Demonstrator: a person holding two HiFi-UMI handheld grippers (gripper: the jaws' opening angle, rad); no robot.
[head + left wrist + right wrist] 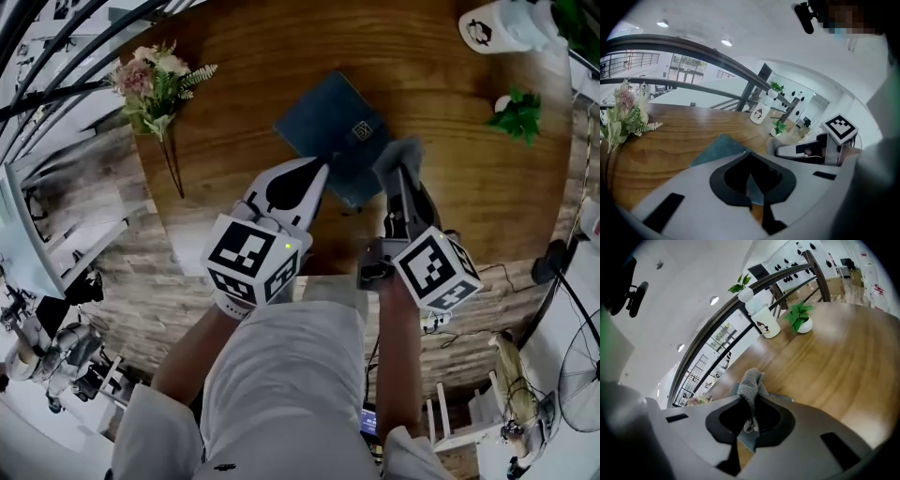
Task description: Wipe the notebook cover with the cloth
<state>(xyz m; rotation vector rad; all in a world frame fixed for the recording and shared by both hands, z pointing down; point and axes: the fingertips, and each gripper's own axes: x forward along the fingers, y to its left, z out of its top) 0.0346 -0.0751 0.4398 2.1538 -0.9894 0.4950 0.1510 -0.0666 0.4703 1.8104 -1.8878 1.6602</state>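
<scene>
On table (234, 84): notebook (328, 131) | L gripper (321, 169) closed at its near edge | R gripper (400, 176) pinches cloth (397, 153)

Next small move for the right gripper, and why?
Probably sweep the right gripper left across the notebook cover. It is shut on the grey cloth at the cover's right edge, and the shut left gripper sits at the near edge, seemingly steadying it.
</scene>
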